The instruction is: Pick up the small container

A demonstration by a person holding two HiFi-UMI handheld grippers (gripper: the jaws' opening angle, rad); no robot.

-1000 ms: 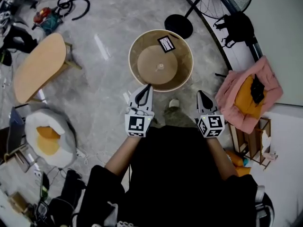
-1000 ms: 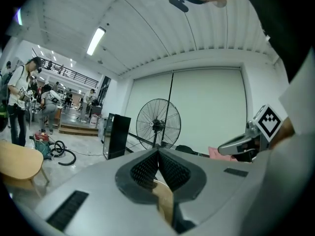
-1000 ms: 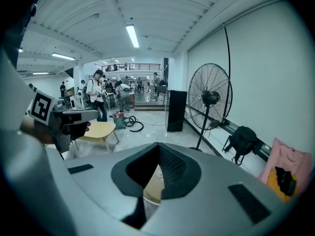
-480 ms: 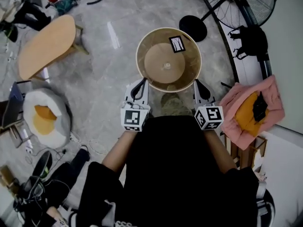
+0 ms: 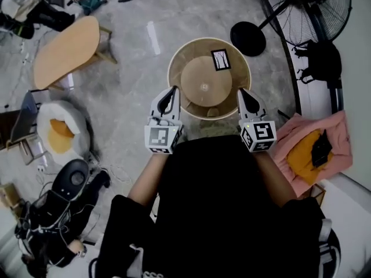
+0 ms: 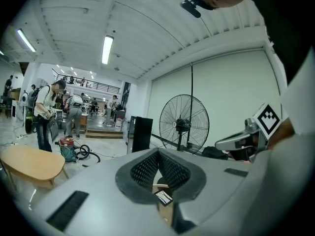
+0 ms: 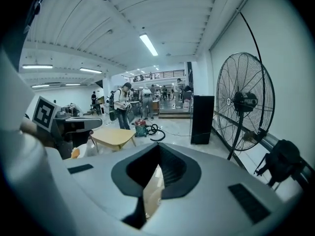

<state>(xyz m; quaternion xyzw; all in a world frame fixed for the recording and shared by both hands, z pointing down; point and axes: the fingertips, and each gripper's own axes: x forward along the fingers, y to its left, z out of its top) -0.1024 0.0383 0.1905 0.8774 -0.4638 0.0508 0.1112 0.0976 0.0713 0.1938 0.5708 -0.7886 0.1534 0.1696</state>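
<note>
Grey marbled floor (image 5: pixel 133 97) carries the small container (image 5: pixel 176 65), a round tan tub with a marker card (image 5: pixel 221 59) lying in it, a pedestal fan (image 5: pixel 316 7) beyond and an oval wooden table (image 5: pixel 64 51) well to the left. Over the last second both arms have come forward. The left hand-held gripper (image 5: pixel 172 91) and right hand-held gripper (image 5: pixel 242 92), jaws closed and empty, now flank its near rim, so the pickup seems close, but nothing is gripped yet.

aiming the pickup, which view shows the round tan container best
Head view: the whole round tan container shows from above, with rim and marker card. The left gripper view catches only a sliver with the card; the right gripper view, a tan sliver.
</note>
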